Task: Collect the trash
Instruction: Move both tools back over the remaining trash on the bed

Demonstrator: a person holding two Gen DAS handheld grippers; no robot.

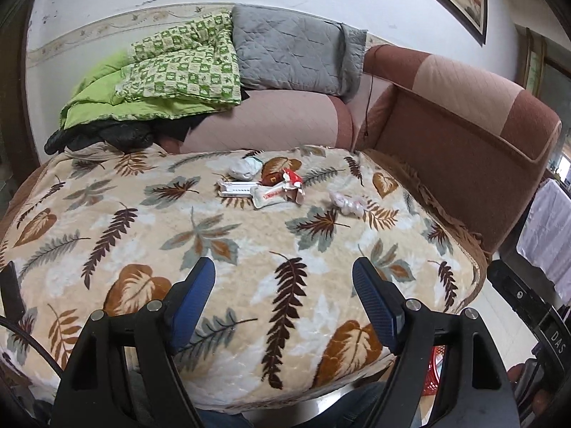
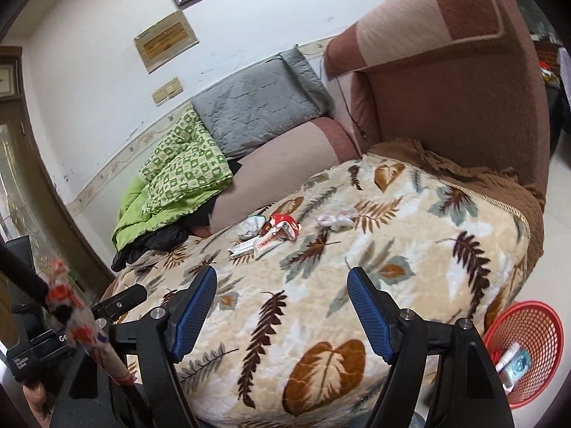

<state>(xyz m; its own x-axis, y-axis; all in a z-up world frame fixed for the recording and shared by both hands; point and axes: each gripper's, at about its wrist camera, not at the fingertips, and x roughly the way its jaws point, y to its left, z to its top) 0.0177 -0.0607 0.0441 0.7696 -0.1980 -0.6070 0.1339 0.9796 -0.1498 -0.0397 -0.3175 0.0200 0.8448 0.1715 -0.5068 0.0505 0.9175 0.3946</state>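
Holding our left gripper (image 1: 283, 281) and right gripper (image 2: 282, 285) spread and empty above the leaf blanket (image 1: 142, 214), we judge collecting barely begun: reach the wrappers (image 1: 271, 187) mid-blanket, then the red basket (image 2: 524, 321).

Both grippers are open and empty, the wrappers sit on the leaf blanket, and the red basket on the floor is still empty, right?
Not quite: the red basket already holds a few items, as the right wrist view shows. The rest stands: left gripper and right gripper are open and empty, and the wrappers lie on the leaf blanket.
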